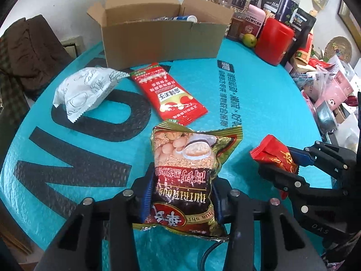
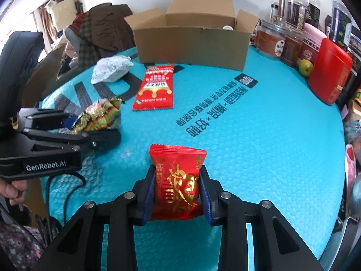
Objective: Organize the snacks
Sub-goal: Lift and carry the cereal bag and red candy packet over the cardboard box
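Left gripper (image 1: pixel 180 194) clamps cereal pouch (image 1: pixel 187 169); right gripper (image 2: pixel 177 189) clamps red packet (image 2: pixel 178 180). Box (image 1: pixel 158 38), 12 o'clock, open, contents partly visible.

Both grippers are matte black plastic with angular, triangular-cutout linkages, round silver pivot pins and ribbed blue pads lining the fingers (image 2: pixel 150 194). The left gripper (image 2: pixel 90 124) bears white "GenRobot.AI" lettering on its side, with a thin black cable (image 2: pixel 65 194) trailing beneath it.
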Tool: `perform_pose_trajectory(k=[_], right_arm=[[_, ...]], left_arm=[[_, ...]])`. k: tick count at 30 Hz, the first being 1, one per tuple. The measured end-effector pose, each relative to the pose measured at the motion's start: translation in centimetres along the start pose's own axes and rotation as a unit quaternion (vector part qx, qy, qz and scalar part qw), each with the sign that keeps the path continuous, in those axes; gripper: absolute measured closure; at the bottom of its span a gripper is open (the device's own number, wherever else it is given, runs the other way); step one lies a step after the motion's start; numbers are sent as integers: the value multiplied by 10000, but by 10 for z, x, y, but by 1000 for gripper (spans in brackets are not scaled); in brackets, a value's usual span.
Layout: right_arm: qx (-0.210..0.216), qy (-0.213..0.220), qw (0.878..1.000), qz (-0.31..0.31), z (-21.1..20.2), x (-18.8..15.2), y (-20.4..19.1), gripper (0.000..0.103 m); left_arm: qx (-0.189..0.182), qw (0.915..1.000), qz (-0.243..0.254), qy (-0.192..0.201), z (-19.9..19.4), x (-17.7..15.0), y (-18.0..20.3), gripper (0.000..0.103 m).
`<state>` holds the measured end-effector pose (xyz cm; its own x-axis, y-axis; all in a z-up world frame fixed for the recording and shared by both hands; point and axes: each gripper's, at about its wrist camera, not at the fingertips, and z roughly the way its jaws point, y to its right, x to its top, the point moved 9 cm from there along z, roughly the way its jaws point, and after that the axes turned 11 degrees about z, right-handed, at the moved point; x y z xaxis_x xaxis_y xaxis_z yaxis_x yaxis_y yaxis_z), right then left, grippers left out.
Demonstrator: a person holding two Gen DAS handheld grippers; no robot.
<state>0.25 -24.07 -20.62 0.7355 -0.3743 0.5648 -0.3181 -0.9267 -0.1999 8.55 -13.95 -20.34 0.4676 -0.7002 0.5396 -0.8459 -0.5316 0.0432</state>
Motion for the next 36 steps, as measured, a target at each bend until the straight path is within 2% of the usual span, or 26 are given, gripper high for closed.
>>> perform_pose_trajectory(k=[6, 14, 23, 36], right_arm=[[205, 155, 9997, 52, -15, 5, -8, 68], [357, 510, 9981, -39, -40, 22, -20, 68], [504, 1078, 9927, -187, -75, 65, -33, 68], [490, 1601, 9851, -396, -99, 126, -38, 69]], left_arm=[[-18, 9996, 18, 272, -21, 10, 3, 61], [38, 9965, 105, 826, -60, 35, 5, 61], [66, 9893, 148, 1449, -96, 73, 1, 61], [205, 9769, 234, 2116, -123, 137, -17, 61]])
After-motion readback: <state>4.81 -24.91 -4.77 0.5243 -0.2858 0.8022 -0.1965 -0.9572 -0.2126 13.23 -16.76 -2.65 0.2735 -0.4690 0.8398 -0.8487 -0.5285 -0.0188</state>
